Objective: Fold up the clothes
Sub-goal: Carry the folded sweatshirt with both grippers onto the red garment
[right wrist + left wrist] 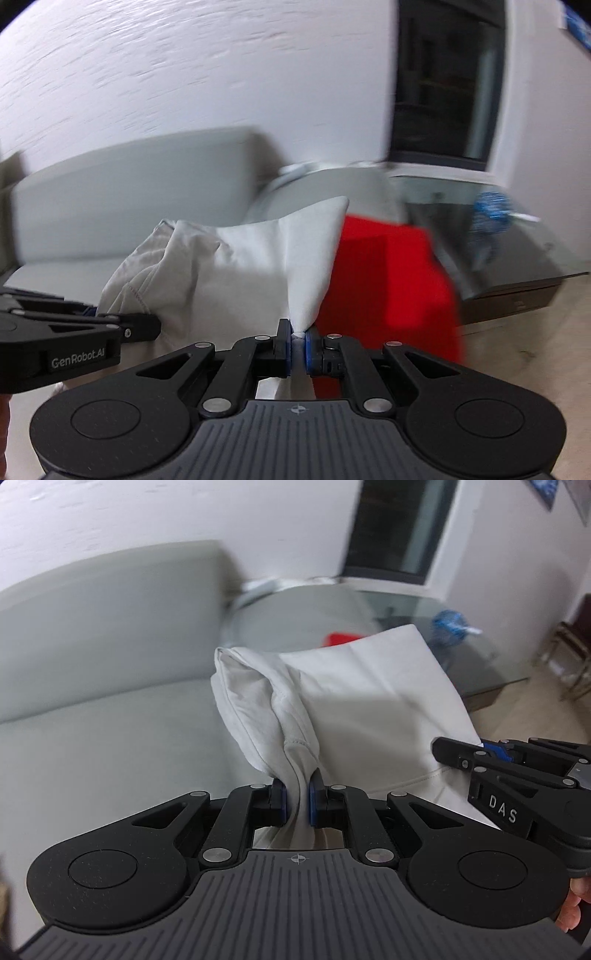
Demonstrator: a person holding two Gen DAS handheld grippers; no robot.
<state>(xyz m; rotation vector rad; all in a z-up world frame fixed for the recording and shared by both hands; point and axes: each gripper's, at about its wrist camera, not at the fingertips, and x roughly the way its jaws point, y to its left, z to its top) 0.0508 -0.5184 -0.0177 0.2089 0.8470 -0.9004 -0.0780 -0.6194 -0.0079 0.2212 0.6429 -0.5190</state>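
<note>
White cotton garment [354,701] hangs in the air over the grey sofa [110,635], bunched, no neat fold visible. Left gripper [297,805] is clamped on a gathered edge, right gripper [298,349] pinches a corner. Folding judged early; red cloth [384,280] behind, state unclear.

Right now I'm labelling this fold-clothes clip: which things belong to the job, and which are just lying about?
In the job:
- white garment, pinched in both grippers
- left gripper
- right gripper

Lying about:
- red cloth
- grey sofa
- glass table
- blue object on it
</note>
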